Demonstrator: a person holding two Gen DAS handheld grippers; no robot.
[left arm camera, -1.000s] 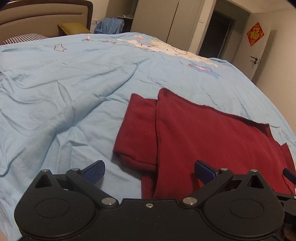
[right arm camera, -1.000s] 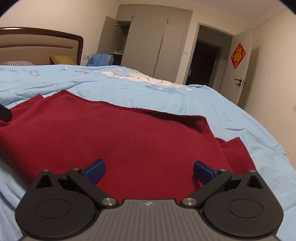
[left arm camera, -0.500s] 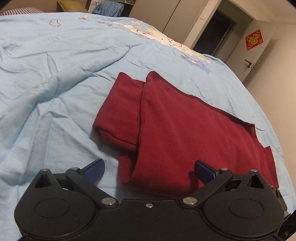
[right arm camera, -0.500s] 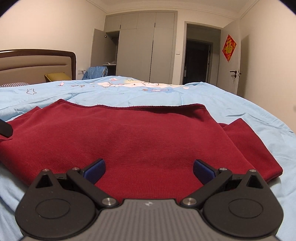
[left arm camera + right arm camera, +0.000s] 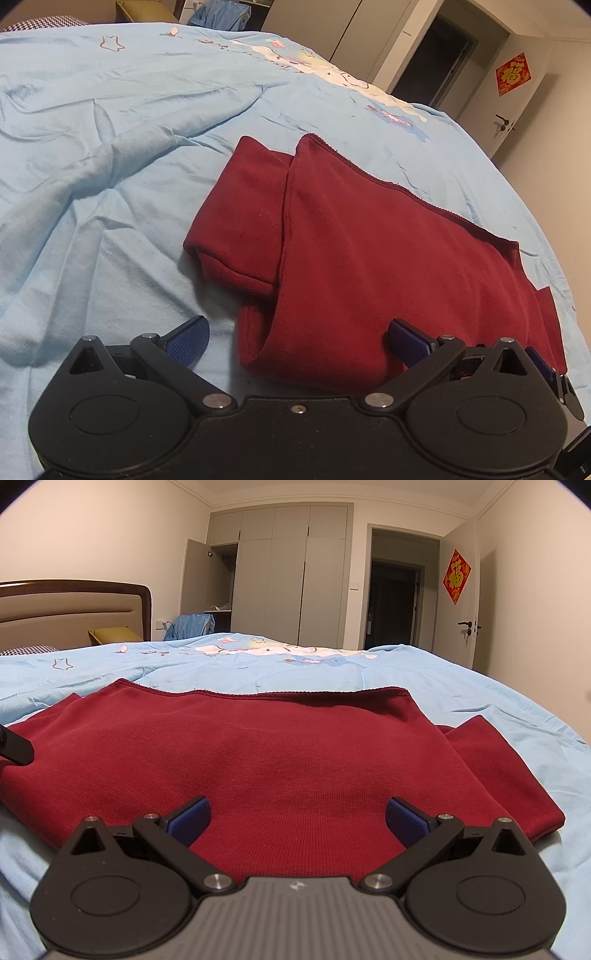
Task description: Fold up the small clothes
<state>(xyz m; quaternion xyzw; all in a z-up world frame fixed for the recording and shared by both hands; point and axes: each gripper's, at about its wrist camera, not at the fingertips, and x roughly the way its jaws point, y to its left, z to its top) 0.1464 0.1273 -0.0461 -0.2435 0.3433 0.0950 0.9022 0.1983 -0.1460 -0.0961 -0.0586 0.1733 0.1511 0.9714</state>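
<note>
Left wrist view: the red shirt (image 5: pixel 369 258) is lying folded on the light blue bedsheet (image 5: pixel 110 184), one sleeve tucked across on the near left side. The left gripper (image 5: pixel 295 341) is spread wide with nothing in it, hovering at the shirt's near edge. Same deal for the right gripper (image 5: pixel 297 818), wide apart and empty, over the shirt.

Dark red garment (image 5: pixel 369 258), folded, sleeve tucked under, flat on bed.
</note>
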